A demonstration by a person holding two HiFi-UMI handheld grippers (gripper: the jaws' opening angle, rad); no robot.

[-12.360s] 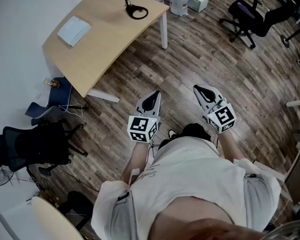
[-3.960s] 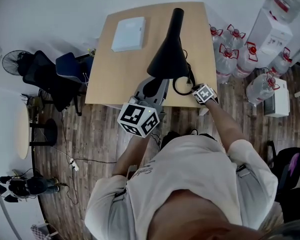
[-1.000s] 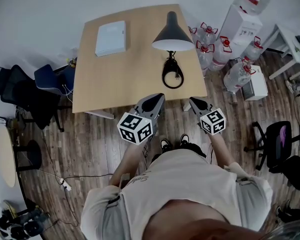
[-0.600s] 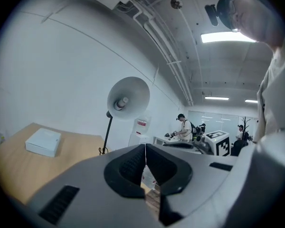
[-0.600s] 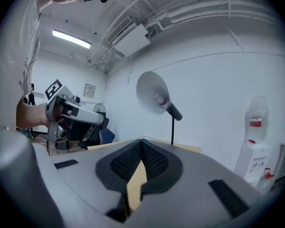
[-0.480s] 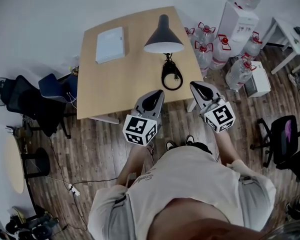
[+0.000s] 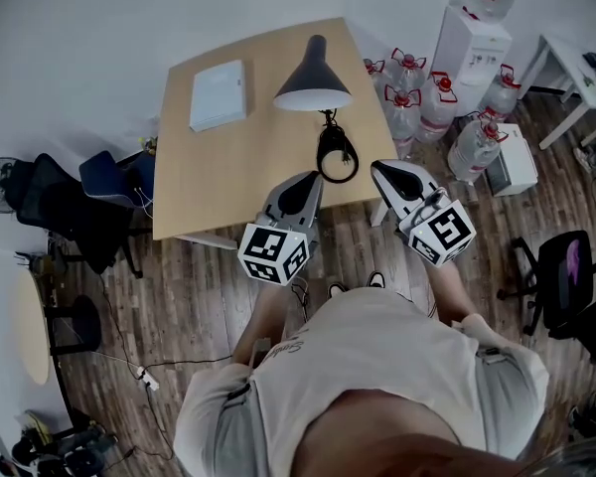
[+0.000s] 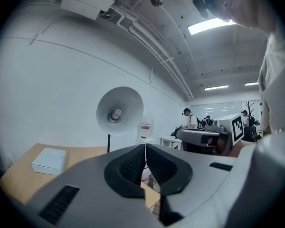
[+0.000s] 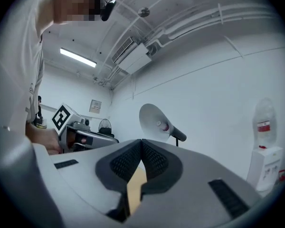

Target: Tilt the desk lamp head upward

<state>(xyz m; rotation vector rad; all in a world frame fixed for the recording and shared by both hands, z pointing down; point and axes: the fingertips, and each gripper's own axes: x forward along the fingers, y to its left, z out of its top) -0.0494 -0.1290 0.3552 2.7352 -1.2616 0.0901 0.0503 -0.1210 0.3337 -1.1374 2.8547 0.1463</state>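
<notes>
Jaws of left gripper (image 7: 311,178) and right gripper (image 7: 379,167) are closed, empty, facing lamp (image 7: 312,82).

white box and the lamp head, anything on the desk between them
Nothing: in the head view only bare desk top separates the white box from the lamp head.

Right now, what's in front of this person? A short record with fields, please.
Desk lamp: on the wooden desk, shade opening facing the grippers.
Left gripper: jaws shut, empty, apart from the lamp.
Right gripper: jaws shut, empty.
White box: on the desk, left of the lamp.
Water bottles: on the floor, right of the desk.
</notes>
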